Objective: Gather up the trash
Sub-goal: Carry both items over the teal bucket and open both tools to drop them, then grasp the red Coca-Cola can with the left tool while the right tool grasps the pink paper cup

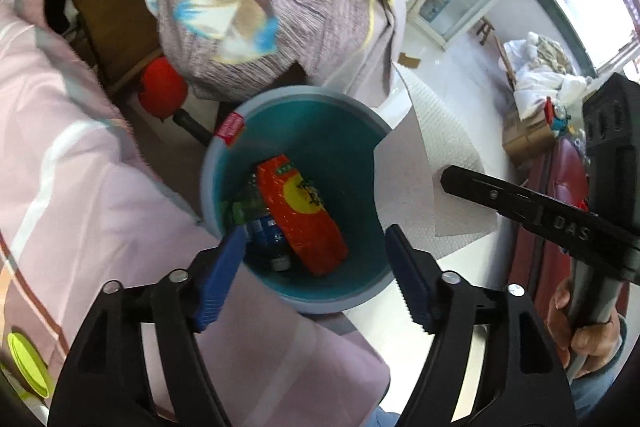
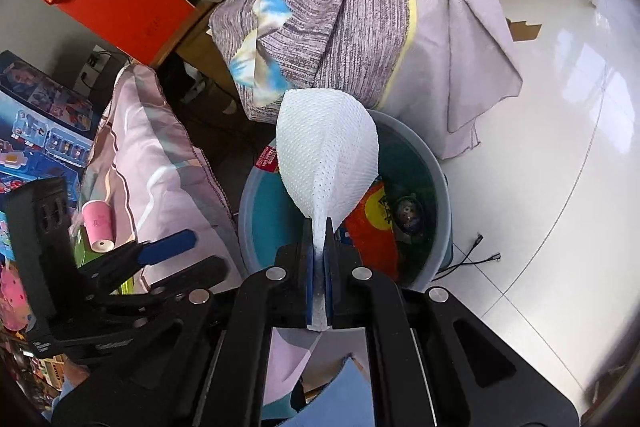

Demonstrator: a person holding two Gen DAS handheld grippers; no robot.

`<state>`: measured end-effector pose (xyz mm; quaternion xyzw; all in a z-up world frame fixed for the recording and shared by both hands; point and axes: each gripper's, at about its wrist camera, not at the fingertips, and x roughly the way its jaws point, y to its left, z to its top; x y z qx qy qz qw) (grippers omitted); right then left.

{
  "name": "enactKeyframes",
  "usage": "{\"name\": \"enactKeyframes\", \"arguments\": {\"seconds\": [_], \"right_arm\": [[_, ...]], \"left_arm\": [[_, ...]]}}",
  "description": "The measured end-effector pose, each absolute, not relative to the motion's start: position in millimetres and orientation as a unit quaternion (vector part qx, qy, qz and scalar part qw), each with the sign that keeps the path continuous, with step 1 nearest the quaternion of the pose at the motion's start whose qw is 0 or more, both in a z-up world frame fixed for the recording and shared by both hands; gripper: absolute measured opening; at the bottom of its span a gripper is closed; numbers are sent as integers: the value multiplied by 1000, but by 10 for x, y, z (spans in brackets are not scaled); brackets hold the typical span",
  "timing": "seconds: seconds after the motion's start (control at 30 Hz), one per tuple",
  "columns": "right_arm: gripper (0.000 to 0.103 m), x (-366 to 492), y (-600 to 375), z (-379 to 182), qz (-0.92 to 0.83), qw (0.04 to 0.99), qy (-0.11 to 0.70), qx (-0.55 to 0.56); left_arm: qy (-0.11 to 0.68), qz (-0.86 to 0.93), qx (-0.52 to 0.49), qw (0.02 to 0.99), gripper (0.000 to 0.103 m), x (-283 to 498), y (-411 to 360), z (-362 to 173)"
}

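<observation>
Bin (image 1: 224, 183), teal inside with a grey rim, stands on the floor between a pink quilt (image 1: 80, 163) and a draped grey cloth (image 1: 256, 7). Inside lie an orange packet (image 1: 304, 215) and a bottle (image 1: 268, 239), partly under the packet. Left gripper (image 1: 314, 259) hangs over the bin with its blue pads spread wide and nothing between them. Right gripper (image 2: 319, 267) is clamped on a white tissue (image 2: 326, 155), which fans out beyond the pads above the bin's rim. A hand (image 1: 576, 323) grasps the right gripper's handle.
</observation>
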<state>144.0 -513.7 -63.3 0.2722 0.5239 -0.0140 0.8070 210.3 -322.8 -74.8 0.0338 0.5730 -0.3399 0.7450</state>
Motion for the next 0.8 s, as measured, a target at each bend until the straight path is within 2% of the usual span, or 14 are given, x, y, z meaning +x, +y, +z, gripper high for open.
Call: {"name": "enactKeyframes", "arguments": {"seconds": [0.1,0.17,0.23,0.27,0.3,0.33,0.57,0.8], "right_arm": [[7,1522,-5089,-696,-14,804,531,268],[8,1562,-5064,-751,-15,800,537,268],[13,1610,-5025,-822,-17,793,547,267],[29,1624,-5011,-844,-17,791,550,266],[55,1631,-4995,-859,-18,789,552,267],[60,1631,-4973,-861,-21,790,552,266],[75,1628,-4854,-791,-21,786,559,262],[76,1566,-4601,-617,-16,791,563,238]], "left_arm": [[565,-331,30,755,85,2095,-3091,-683],[560,-330,25,760,87,2071,-3000,-636],[557,-329,18,763,89,2054,-2937,-606],[555,-329,15,764,89,2045,-2893,-589],[555,-328,13,764,90,2036,-2869,-579],[555,-328,8,764,91,2030,-2828,-564],[548,-324,0,771,93,1969,-2588,-493],[538,-312,-12,783,94,1880,-2250,-381]]}}
